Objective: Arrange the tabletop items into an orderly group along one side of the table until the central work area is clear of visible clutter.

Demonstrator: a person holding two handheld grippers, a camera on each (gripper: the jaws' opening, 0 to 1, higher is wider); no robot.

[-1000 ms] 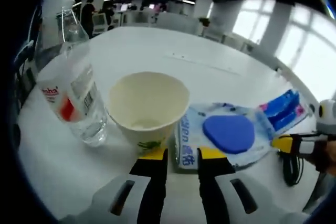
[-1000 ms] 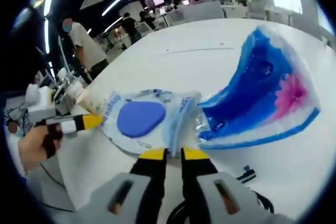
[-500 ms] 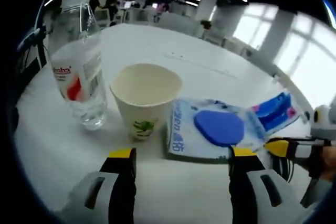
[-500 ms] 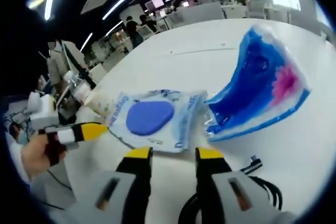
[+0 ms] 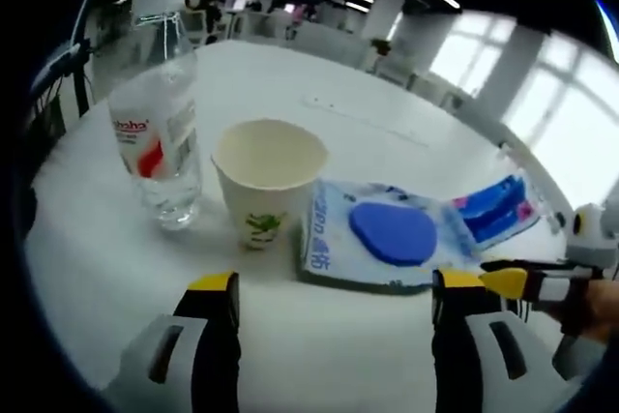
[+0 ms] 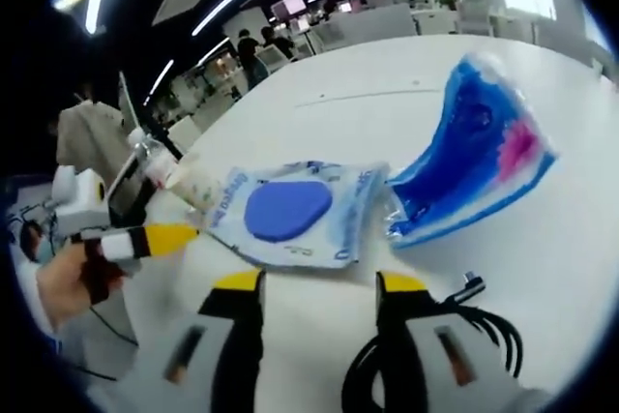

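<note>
Left gripper view: the left gripper has its fingers spread wide, empty. Mid-frame on the white surface stand a clear water bottle, a cream paper cup and a flat blue-and-white packet.

Right gripper view: the right gripper has its fingers spread, empty, with the packet at centre and a crinkled blue-pink pouch at upper right.

bottle: clear plastic | cup: matt paper | table: smooth white

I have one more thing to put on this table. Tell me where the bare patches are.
The widest bare stretch is the white tabletop beyond the paper cup and the blue-disc packet. A narrower strip lies between that row and the left gripper. It is crowded along the row: water bottle, cup, packet, blue pouch, and the black cable.
</note>
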